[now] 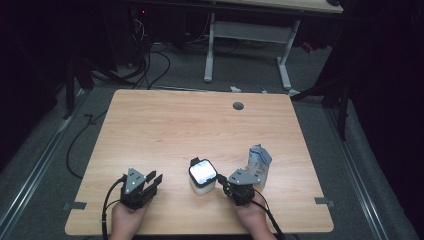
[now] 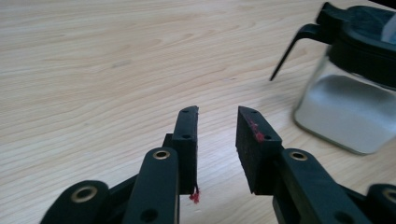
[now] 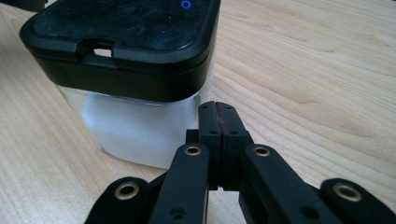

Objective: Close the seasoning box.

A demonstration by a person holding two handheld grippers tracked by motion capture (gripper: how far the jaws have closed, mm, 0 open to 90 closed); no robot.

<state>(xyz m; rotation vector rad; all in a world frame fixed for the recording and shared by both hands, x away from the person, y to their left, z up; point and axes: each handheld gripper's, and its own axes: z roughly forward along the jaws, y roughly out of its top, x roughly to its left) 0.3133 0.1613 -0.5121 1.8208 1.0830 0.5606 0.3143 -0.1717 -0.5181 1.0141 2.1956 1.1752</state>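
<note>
A square clear container (image 1: 202, 176) with a black lid and white contents stands on the wooden table (image 1: 190, 125), near the front edge. My left gripper (image 1: 154, 177) rests to its left, jaws apart with nothing between them (image 2: 217, 123); the container (image 2: 348, 93) shows at the right of the left gripper view, with a thin black lever on its lid. My right gripper (image 1: 221, 182) sits just right of the container, jaws pressed together and empty (image 3: 218, 112); the container (image 3: 135, 60) stands close ahead on the left in the right gripper view. A blue-and-white pouch (image 1: 260, 165) stands upright behind the right gripper.
A round cable hole (image 1: 238, 105) lies near the table's far edge. Grey tape strips mark the front left (image 1: 74, 205) and front right (image 1: 322, 201) edges. Beyond the table stands a white-legged desk (image 1: 250, 35), with cables on the floor.
</note>
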